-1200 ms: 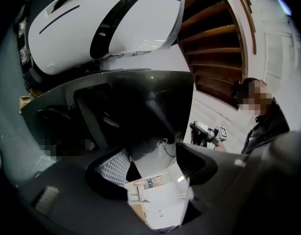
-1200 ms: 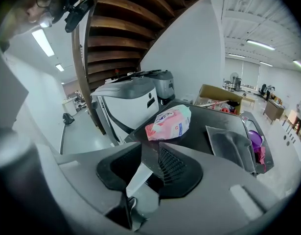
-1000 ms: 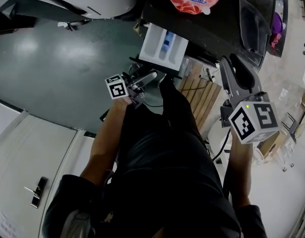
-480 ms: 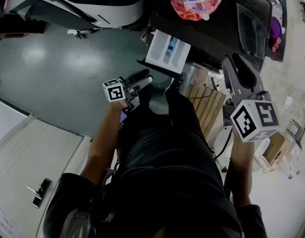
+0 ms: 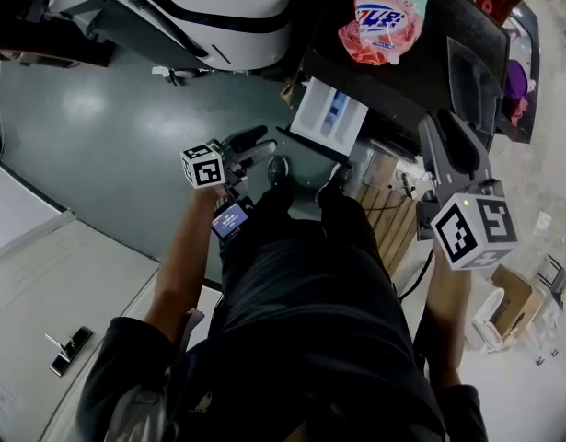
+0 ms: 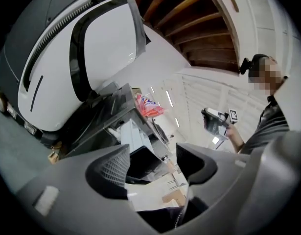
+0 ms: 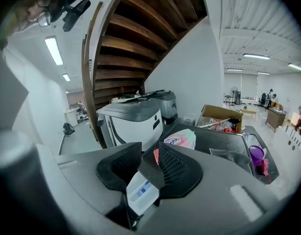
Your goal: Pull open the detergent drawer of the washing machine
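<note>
Head view: looks steeply down on the detergent drawer (image 5: 330,118), standing out white past the front edge of the dark washing machine (image 5: 402,72), over bare grey floor (image 5: 98,127). Finds the left gripper (image 5: 253,147) near the drawer's outer end but apart from it, jaws spread and empty. Finds the right gripper (image 5: 453,141) on the other side, over the machine's near corner, touching nothing. Notes a pink detergent bag (image 5: 384,21) lying on the machine top, well back from the drawer. Offers wide open floor to the left, up to a white-and-grey appliance (image 5: 218,7); closes in on the right with wooden slats (image 5: 388,196).

Left gripper view: looks along the left gripper (image 6: 152,163), pads separated, nothing between. Catches the drawer (image 6: 133,136) beyond the tips, jutting from the machine front, with the pink bag (image 6: 149,105) above and the right gripper (image 6: 214,121) far off in a hand.

Right gripper view: looks along the right gripper (image 7: 149,165), jaws a little apart, gripping nothing. Frames the drawer (image 7: 143,192) in the gap, well past the tips, below the pink bag (image 7: 182,140). Shows the appliance (image 7: 133,121) beside a wooden staircase (image 7: 135,38).
</note>
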{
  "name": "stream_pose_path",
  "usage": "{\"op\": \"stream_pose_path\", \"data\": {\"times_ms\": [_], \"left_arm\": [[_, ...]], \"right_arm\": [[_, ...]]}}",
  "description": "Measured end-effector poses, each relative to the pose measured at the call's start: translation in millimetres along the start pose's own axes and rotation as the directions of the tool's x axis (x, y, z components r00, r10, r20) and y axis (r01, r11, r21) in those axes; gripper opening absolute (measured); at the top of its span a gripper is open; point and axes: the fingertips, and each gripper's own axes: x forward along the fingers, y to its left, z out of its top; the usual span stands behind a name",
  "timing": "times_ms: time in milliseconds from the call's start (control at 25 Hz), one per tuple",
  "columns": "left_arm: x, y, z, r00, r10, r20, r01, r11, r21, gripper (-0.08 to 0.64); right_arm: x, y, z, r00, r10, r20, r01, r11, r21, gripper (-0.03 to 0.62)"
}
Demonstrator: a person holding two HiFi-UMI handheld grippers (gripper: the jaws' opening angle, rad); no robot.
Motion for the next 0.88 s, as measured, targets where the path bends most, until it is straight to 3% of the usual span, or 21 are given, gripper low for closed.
{"op": "stream_pose_path", "data": {"times_ms": [280, 560, 680, 880], "left_arm": [[-18.8, -21.8, 49.9, 0.999, 0.031, 0.009, -0.032, 0.987, 0.159, 0.347], [-30.0, -61.0, 97.0, 0.997, 0.066, 0.03, -0.072, 0.94, 0.334, 0.347], [-32.2, -82.3, 119.7, 0.994, 0.098, 0.054, -0.112, 0.903, 0.415, 0.346], [-34.5, -114.4, 160.9, 0.976, 0.189, 0.107, -0.216, 0.799, 0.561, 0.345]], "right_arm": [[-13.8, 1.0, 24.8, 0.997, -0.008, 0.076, 0.007, 1.0, 0.005, 0.106], [-32.4, -3.4, 42.9, 0.989, -0.03, 0.146, 0.03, 1.0, 0.004, 0.106], [-40.5, -5.3, 47.3, 0.985, -0.04, 0.167, 0.04, 0.999, 0.005, 0.106], [-54.4, -10.4, 58.2, 0.974, -0.065, 0.216, 0.065, 0.998, 0.006, 0.106]]}}
